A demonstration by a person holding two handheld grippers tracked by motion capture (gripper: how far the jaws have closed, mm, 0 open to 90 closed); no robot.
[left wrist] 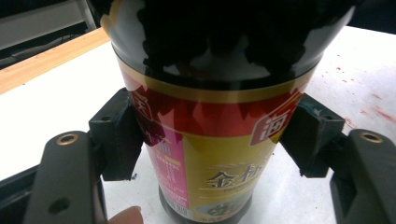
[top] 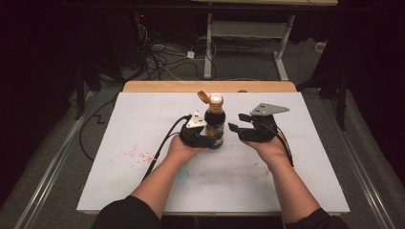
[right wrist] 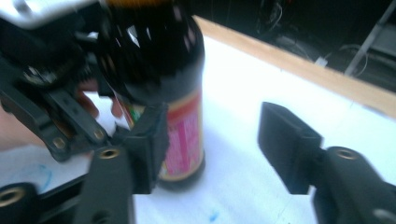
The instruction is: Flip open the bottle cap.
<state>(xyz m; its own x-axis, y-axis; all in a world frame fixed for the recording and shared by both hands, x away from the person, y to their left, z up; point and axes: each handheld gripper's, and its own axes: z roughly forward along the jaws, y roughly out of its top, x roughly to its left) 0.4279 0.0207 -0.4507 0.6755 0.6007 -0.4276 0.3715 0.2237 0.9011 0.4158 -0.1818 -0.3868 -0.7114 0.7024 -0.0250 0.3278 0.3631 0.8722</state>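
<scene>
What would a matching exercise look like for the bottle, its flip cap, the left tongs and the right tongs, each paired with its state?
Things:
1. bottle
2. flip cap
3. left tongs
4. right tongs

States:
A. open, with nothing between the jaws
B. standing upright on the white table
C. hinged back, leaving the mouth uncovered
D. clamped on the labelled body of the bottle

Pairs: 1-B, 2-C, 3-D, 4-A
</scene>
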